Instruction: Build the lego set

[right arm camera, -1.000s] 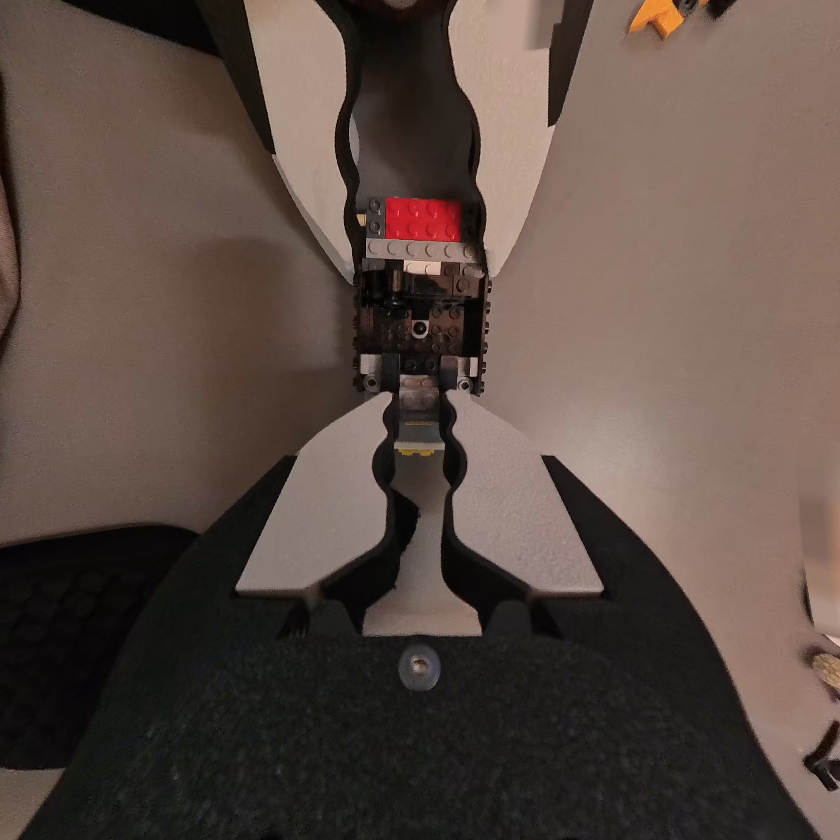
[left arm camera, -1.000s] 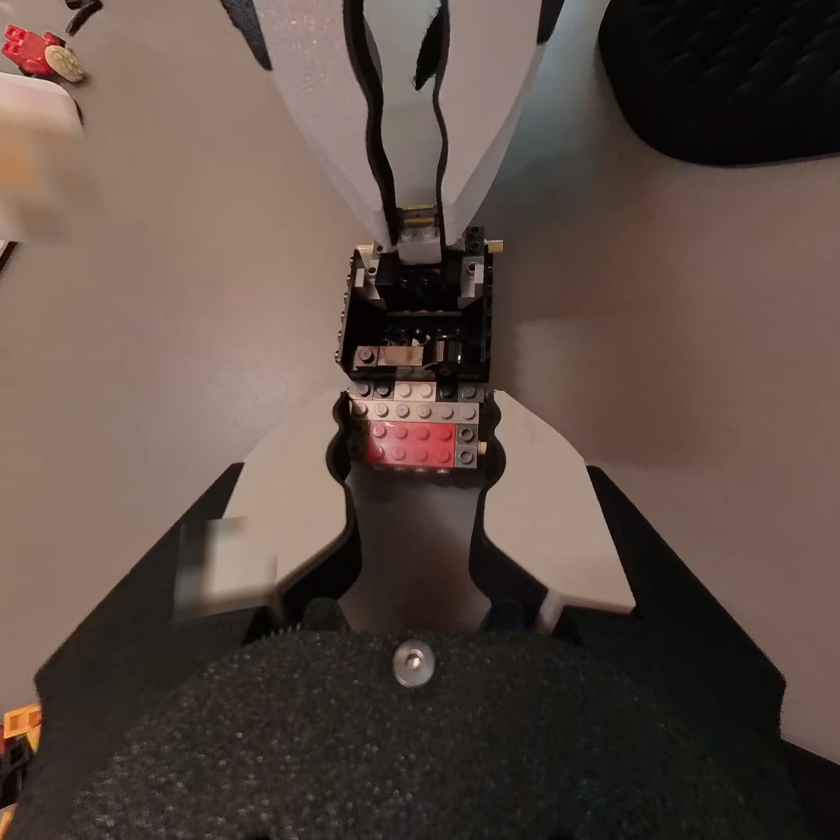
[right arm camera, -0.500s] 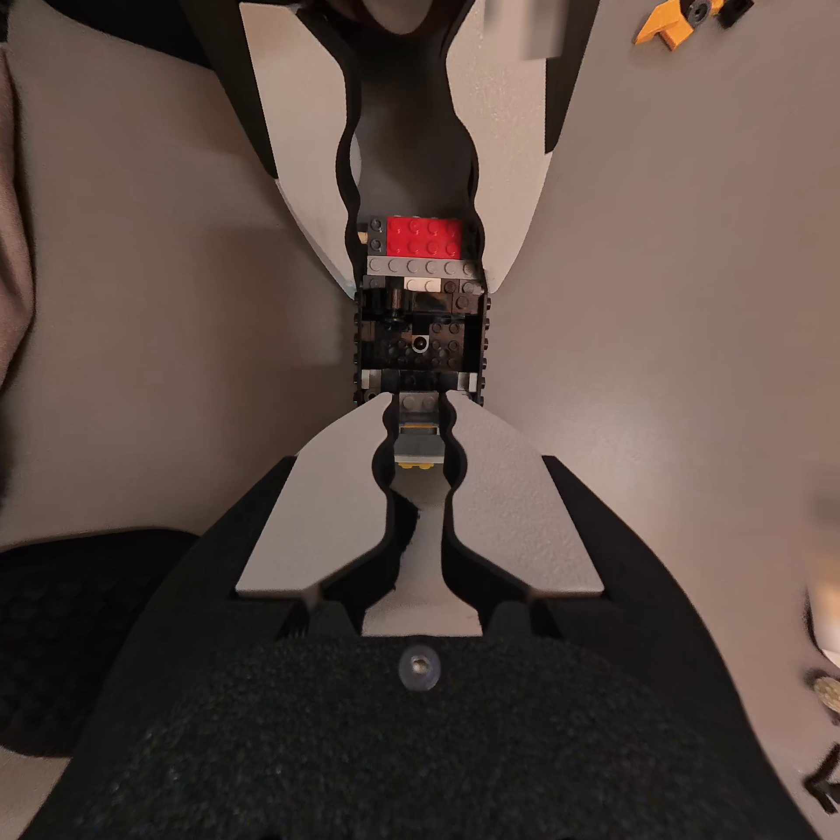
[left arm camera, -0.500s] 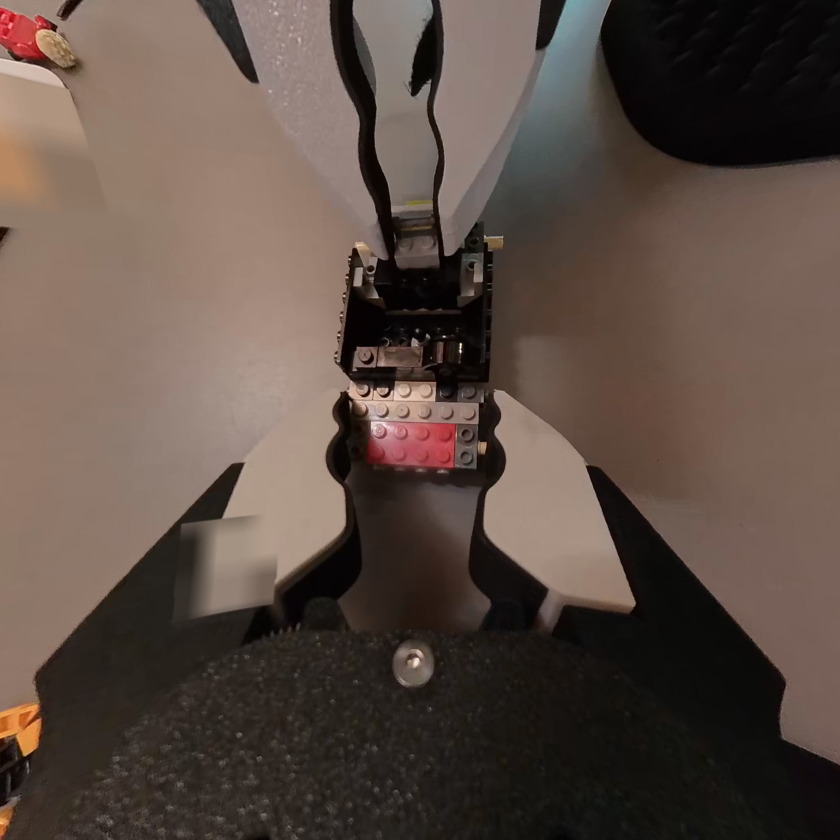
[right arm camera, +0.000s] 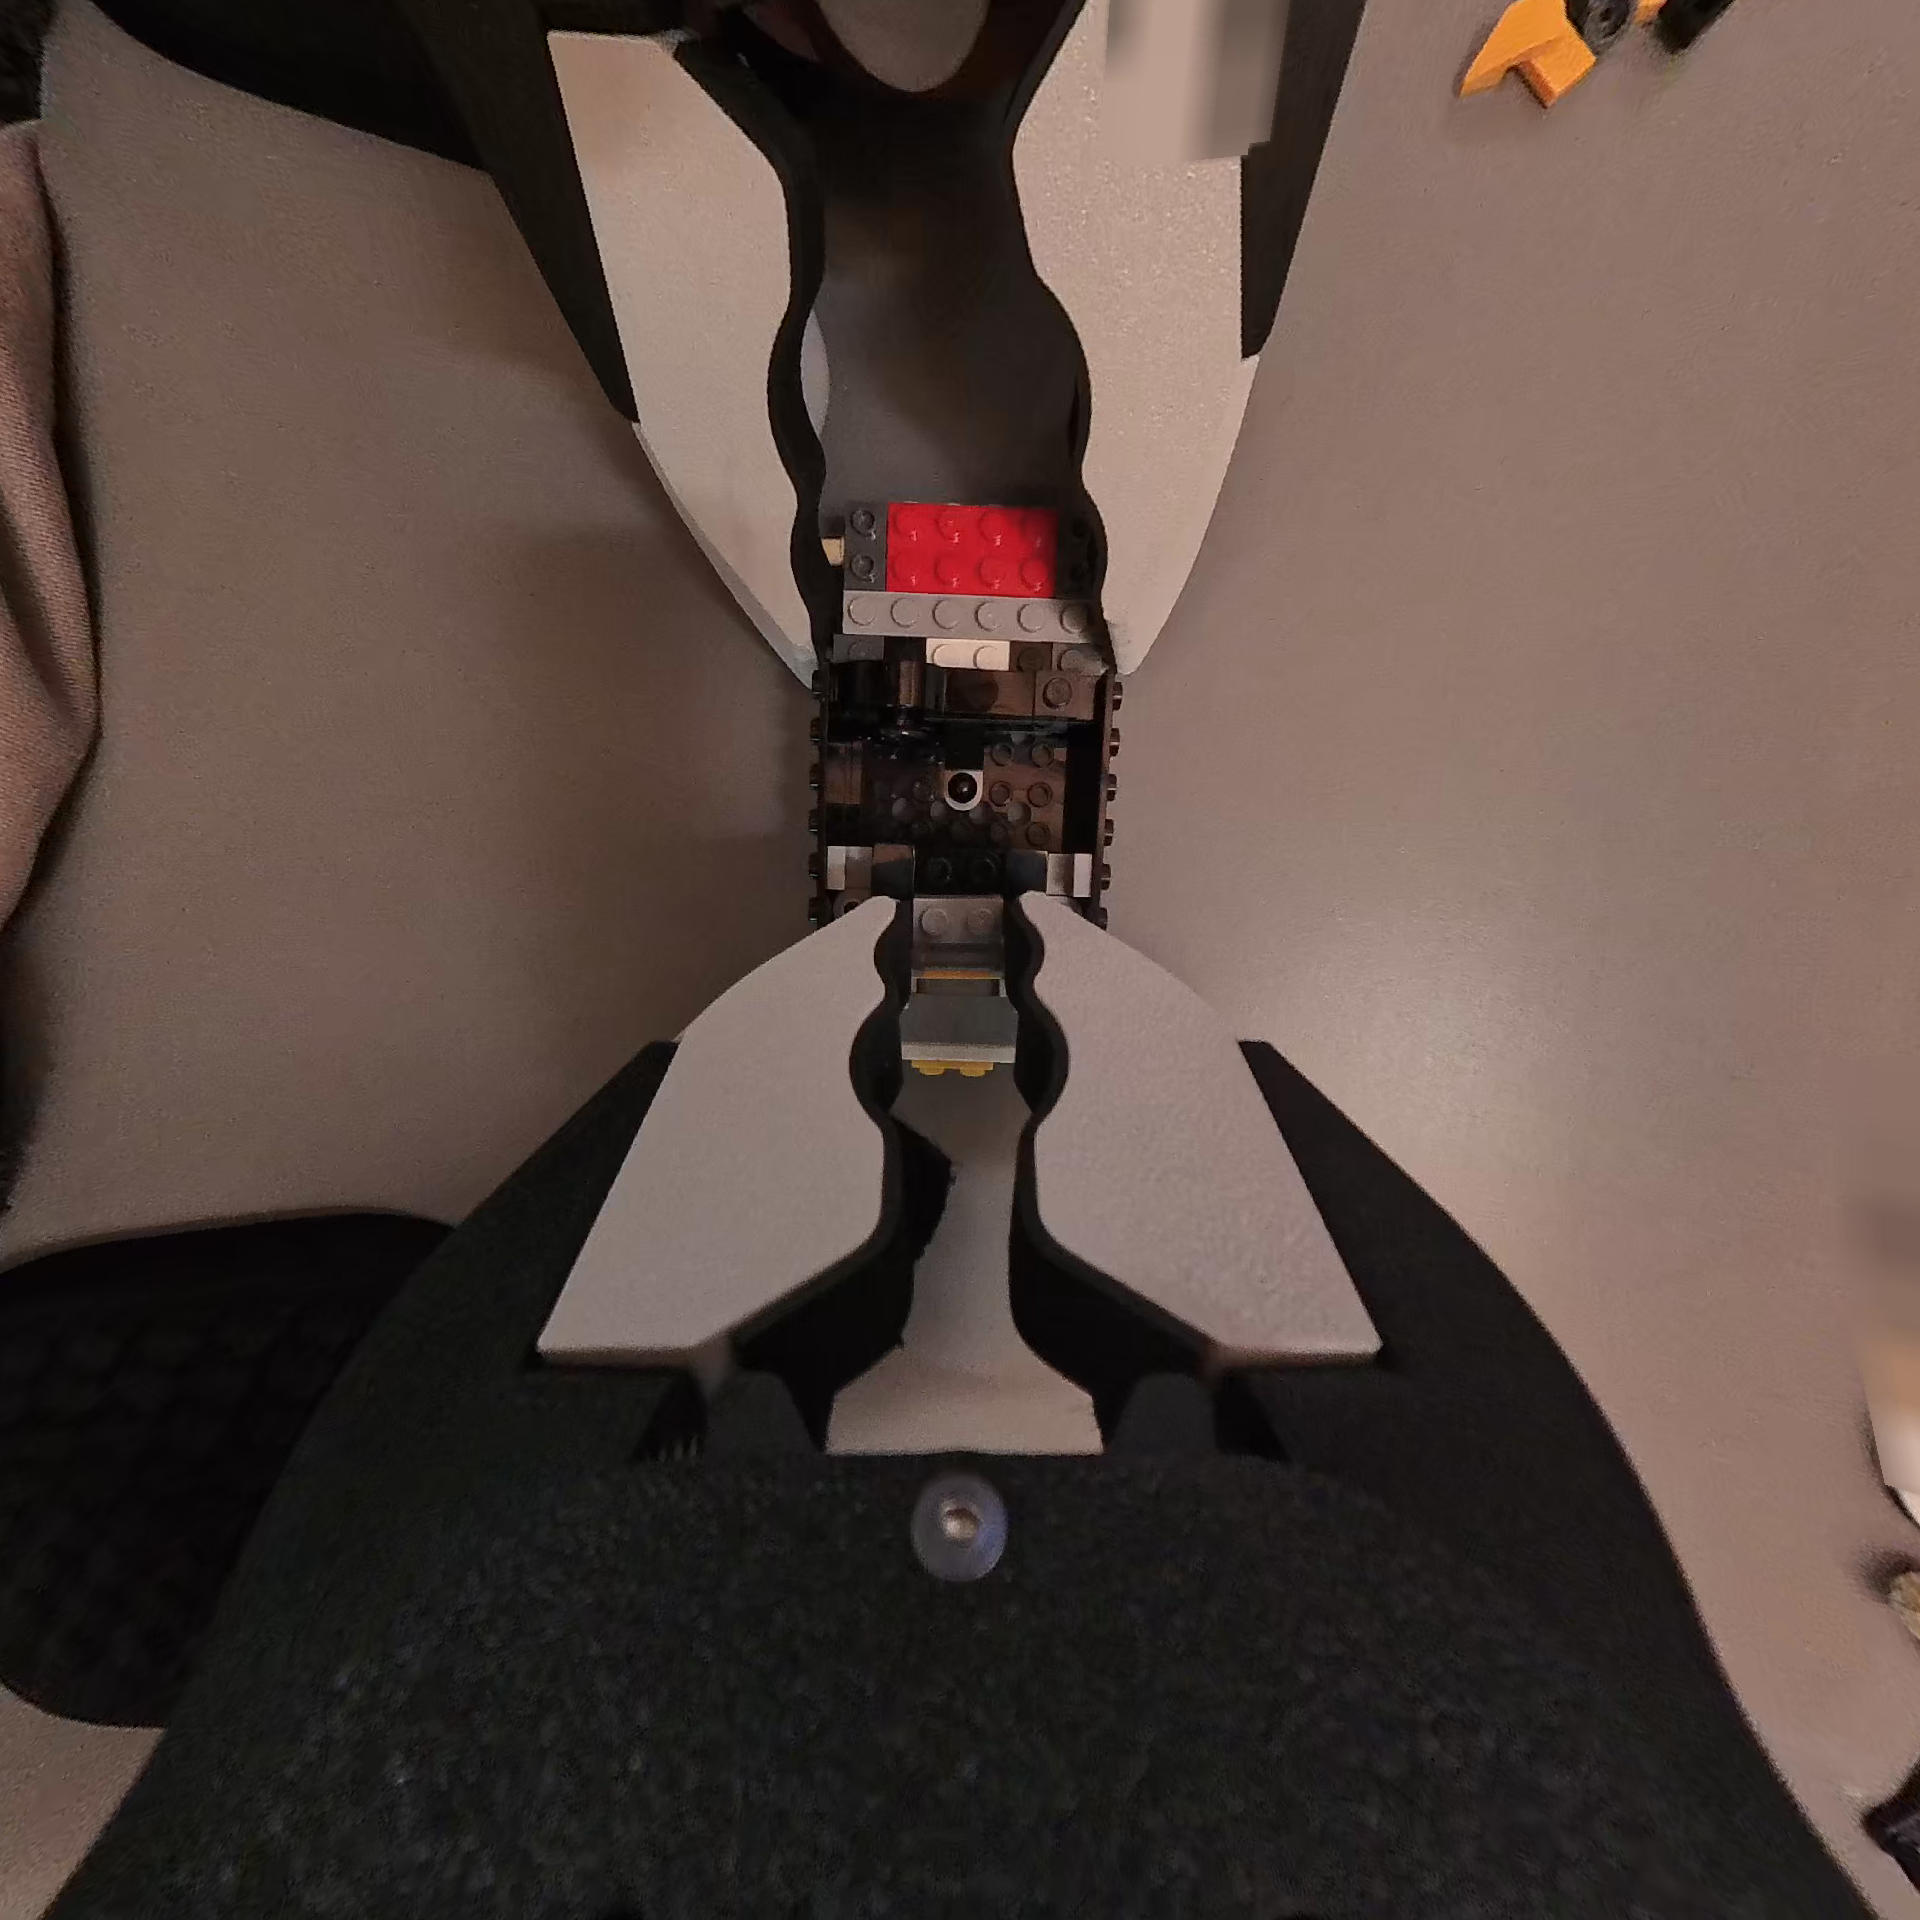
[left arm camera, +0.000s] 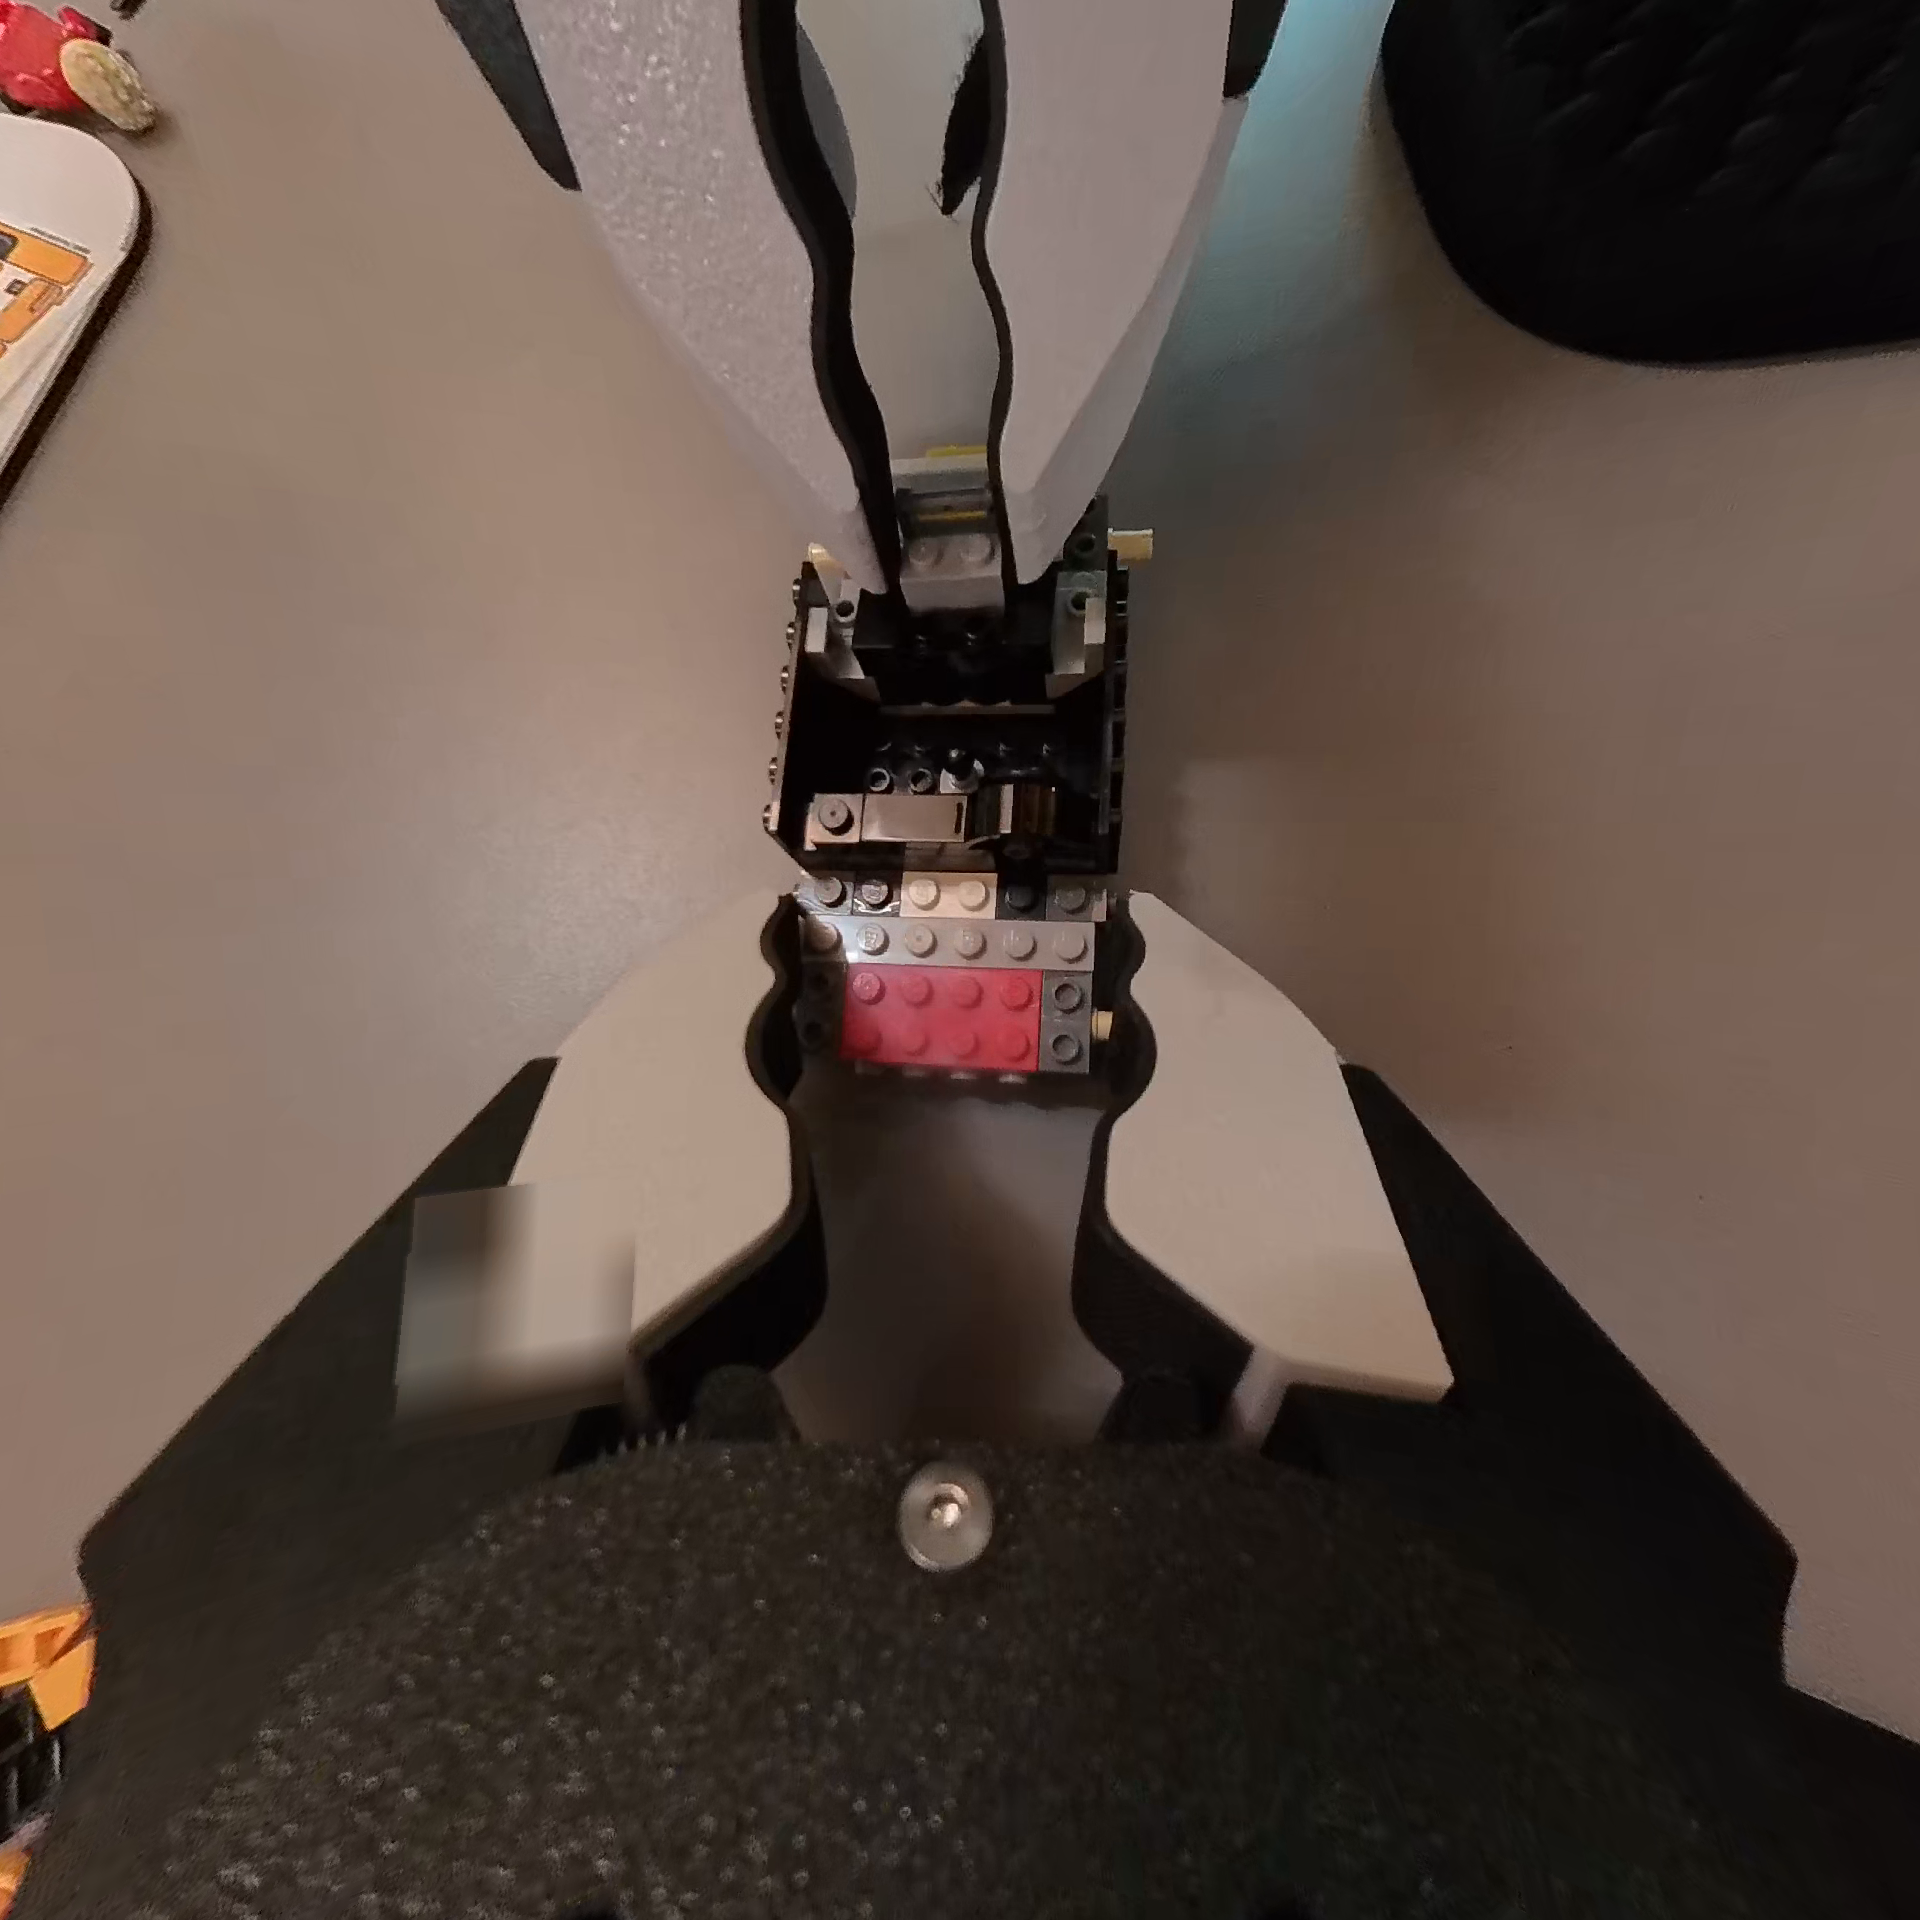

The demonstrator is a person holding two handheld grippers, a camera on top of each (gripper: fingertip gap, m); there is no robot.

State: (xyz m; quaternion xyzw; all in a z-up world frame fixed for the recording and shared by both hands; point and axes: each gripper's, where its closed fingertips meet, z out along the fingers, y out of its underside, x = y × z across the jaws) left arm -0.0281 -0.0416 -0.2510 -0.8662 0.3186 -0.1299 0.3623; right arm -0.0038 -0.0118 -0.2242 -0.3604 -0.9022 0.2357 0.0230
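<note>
- Slightly nearer than a second before, our right tongs (right arm camera: 956,940) gripped a small grey piece (right arm camera: 956,997) at the black lego box (left arm camera: 951,727).
- Our left tongs (left arm camera: 951,997) clamped its red-brick (left arm camera: 940,1018) end; loose studs and bricks sat inside.

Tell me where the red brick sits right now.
The red brick sits on the near end of the lego build in the left wrist view, clamped between the left tongs.

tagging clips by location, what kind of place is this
Probably a home or hobby desk: a plain grey tabletop, a printed instruction booklet at its edge, loose orange bricks, and a black cushion.
</note>
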